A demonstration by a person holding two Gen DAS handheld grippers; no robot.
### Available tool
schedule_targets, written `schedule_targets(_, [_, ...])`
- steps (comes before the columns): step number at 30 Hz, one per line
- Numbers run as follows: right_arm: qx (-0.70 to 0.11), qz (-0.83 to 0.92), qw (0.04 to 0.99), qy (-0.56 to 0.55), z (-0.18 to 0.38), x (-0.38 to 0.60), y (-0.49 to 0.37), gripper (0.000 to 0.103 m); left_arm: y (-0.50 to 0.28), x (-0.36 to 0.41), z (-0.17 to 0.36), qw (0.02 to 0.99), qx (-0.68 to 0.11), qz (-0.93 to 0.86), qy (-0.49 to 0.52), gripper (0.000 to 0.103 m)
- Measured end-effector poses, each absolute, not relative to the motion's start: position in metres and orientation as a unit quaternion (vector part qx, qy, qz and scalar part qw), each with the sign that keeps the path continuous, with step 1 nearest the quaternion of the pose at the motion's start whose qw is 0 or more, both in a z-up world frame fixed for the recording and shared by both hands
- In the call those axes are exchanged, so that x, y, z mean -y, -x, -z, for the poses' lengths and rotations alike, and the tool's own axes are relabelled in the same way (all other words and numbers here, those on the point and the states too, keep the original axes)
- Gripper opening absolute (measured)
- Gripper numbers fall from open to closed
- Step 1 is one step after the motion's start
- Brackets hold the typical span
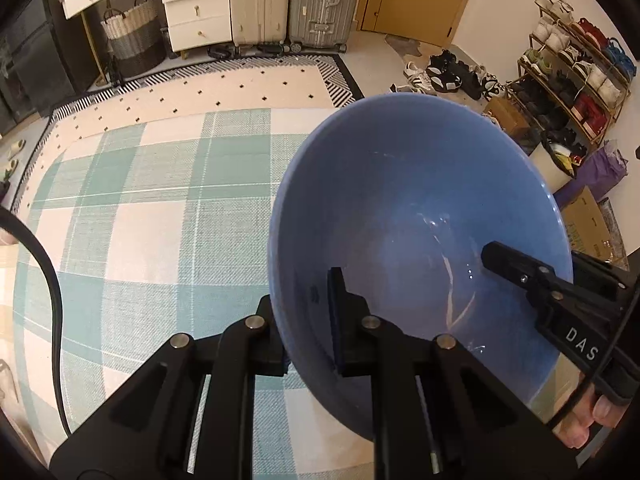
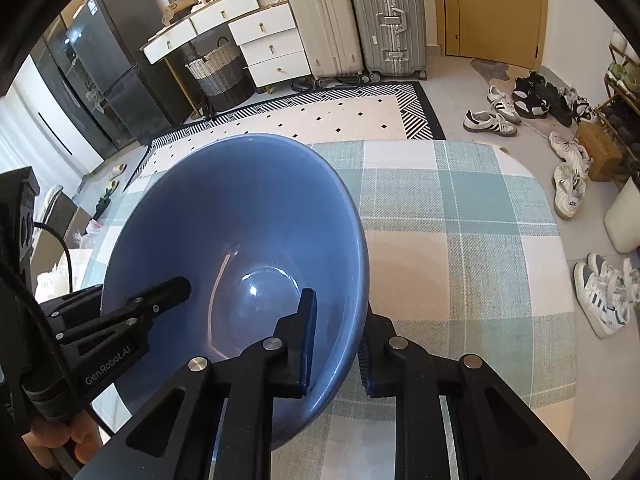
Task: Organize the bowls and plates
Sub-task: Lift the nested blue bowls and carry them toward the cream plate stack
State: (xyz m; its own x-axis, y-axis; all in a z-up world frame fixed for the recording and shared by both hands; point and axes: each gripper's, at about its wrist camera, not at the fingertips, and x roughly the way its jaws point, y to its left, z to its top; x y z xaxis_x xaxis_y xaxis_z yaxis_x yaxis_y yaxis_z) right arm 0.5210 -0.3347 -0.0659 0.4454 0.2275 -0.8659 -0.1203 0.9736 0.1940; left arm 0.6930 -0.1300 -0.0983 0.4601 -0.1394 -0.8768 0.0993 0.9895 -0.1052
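1. The blue bowl (image 1: 416,216) sits on the green-and-white checked tablecloth (image 1: 152,216).
2. The left gripper (image 1: 308,320) and the right gripper (image 2: 338,344) each clamp its rim, at opposite sides.
3. Suitcases (image 2: 352,16), white drawers (image 2: 264,40) and a patterned rug (image 2: 340,116) lie far behind.

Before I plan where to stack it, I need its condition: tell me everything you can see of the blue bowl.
The blue bowl is deep and round, glossy like glazed ceramic, empty, with light streaks inside. It sits over the green-and-white checked tablecloth. The left gripper and the right gripper each clamp its rim from opposite sides, one finger inside, one outside. Whether its base touches the cloth cannot be told.
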Motion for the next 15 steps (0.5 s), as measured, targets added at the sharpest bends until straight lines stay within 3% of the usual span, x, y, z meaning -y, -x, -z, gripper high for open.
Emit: schedule_targets(15, [-0.501,-0.123,0.856,-0.041,0.047,0.313,-0.473,0.019,-0.625,0.102,0.073,0.865,-0.498,0.058,0.015,0.011])
